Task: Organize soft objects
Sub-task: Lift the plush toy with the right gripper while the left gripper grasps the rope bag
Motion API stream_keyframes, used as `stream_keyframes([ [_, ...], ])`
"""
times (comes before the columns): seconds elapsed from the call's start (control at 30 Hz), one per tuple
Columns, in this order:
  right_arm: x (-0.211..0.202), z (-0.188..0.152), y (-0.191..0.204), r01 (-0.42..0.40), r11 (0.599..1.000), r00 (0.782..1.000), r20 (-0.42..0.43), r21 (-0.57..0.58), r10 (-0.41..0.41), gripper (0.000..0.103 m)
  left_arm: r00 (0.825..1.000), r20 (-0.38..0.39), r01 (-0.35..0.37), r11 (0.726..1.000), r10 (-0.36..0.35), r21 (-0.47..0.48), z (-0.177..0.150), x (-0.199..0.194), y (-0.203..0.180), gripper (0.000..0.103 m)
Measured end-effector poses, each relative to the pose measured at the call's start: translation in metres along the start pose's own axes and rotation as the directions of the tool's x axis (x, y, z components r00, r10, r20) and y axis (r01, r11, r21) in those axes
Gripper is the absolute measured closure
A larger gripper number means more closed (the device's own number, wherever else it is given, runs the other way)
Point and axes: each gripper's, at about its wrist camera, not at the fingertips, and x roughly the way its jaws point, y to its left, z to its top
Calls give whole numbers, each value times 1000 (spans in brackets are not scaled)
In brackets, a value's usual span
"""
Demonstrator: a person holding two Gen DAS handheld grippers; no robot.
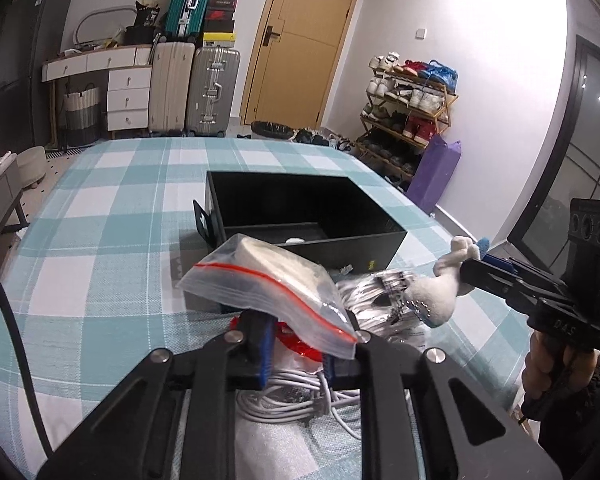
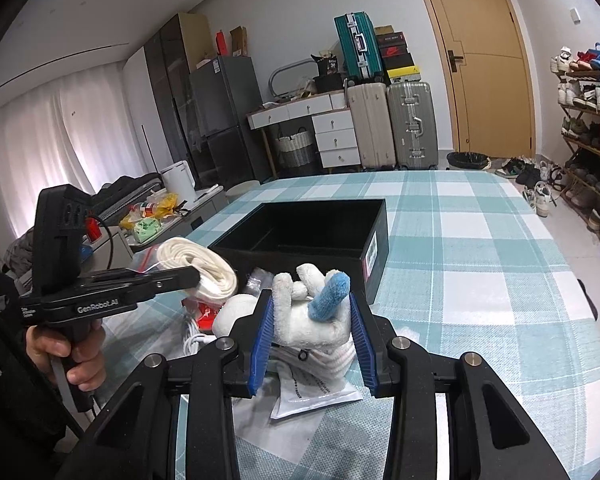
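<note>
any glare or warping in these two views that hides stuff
Left wrist view: a blown-out white patch washes out the upper right wall, and the zip bag shows small glints. Right wrist view: evenly lit, the plush toy is sharp. Both views: fisheye bends the door and table edges, with dark vignette corners.

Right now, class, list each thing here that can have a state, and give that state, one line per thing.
left gripper: shut on the zip bag
zip bag: sealed, lifted, holding rolled white cloth
right gripper: shut on the plush toy
plush toy: squeezed between the pads, lifted
black box: open-topped, near the pile on the table
door: closed
white cable: coiled, lying on the table
</note>
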Motion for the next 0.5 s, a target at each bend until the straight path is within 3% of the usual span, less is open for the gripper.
stream_keyframes([
  [0.5,-7,28,0,86,996,994,72,12,-87,66,997,77,-29,999,28,23,21,-23,-7,87],
])
